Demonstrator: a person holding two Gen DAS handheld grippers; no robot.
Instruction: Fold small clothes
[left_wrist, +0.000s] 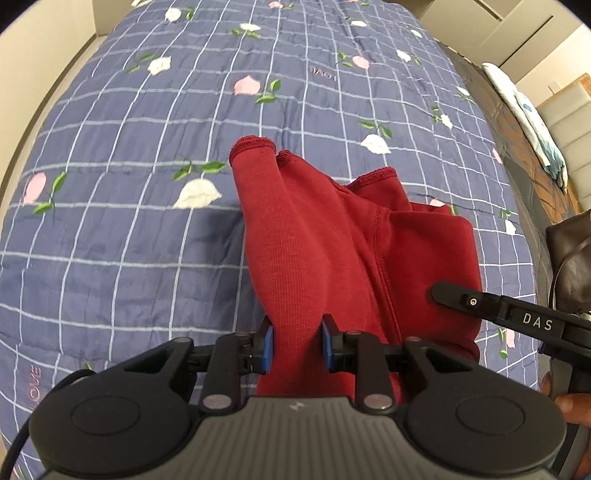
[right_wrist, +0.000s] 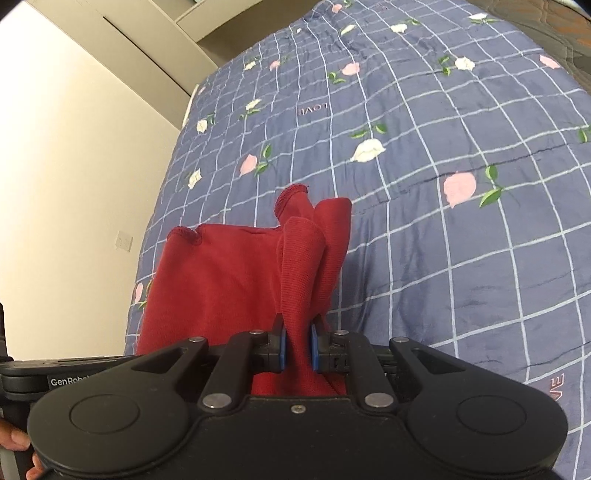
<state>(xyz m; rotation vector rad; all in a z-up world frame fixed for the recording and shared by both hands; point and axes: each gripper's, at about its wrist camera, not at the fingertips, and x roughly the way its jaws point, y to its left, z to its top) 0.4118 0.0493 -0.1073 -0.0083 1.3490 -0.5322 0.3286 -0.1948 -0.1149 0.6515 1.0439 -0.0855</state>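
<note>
Both grippers are clamping bunched edges of the red garment (left_wrist: 332, 236): the left gripper (left_wrist: 297, 345) at lower centre of its view, the right gripper (right_wrist: 297, 345) likewise. The garment is draping onto the blue quilt (left_wrist: 129, 221), looking only partly folded; flattening and further folds seem left. No containers are showing.

Left tool (left_wrist: 297, 345) pointing forward along bed, blue pads (left_wrist: 269, 347) closing on gathered fold of red garment (left_wrist: 314, 240), cloth bunching between them. Right tool (right_wrist: 297, 349) doing likewise, pads (right_wrist: 281, 347) pinching narrower bunch of same garment. Right tool's black body (left_wrist: 517, 317) showing at right side of left wrist view, just beside left tool. Person's fingers (right_wrist: 16, 441) gripping handle at lower left of right wrist view.
</note>
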